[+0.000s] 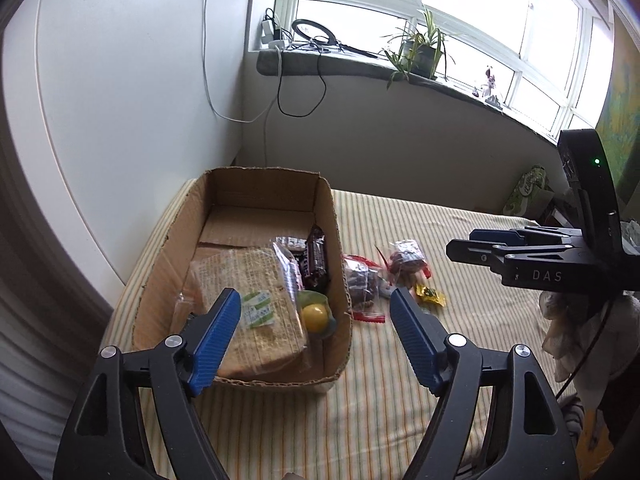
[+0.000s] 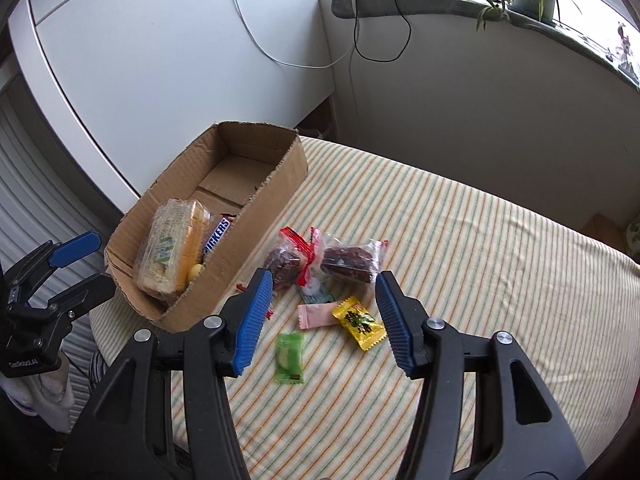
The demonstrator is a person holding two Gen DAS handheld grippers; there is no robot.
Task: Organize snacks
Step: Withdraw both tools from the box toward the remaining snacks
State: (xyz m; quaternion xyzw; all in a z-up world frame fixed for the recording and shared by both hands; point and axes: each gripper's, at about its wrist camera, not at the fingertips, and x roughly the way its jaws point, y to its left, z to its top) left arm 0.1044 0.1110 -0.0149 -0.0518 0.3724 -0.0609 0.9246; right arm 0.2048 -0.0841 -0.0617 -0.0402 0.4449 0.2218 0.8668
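Observation:
An open cardboard box [image 1: 336, 220] stands at the left of the striped tabletop. It holds a wrapped pack of crackers [image 1: 248, 280], a Snickers bar [image 1: 316, 260] and a yellow jelly cup [image 1: 314, 314]. My left gripper [image 1: 314, 294] hovers open over the box's near end, nothing between its pads. Right of the box [image 2: 276, 192] lie two dark cakes in clear wrappers [image 2: 286, 266] [image 2: 348, 262], a pink sachet [image 2: 316, 316], a yellow candy [image 2: 360, 322] and a green candy [image 2: 290, 356]. My right gripper [image 2: 323, 276] hangs open above these loose snacks, gripping nothing.
The striped cloth [image 2: 460, 260] covers the table, whose edge curves away at the right and near side. A white cabinet [image 1: 132, 92] stands behind the box. Cables [image 1: 280, 92] hang from the window sill, which carries a potted plant [image 1: 420, 48]. A green tissue box [image 1: 528, 192] sits far right.

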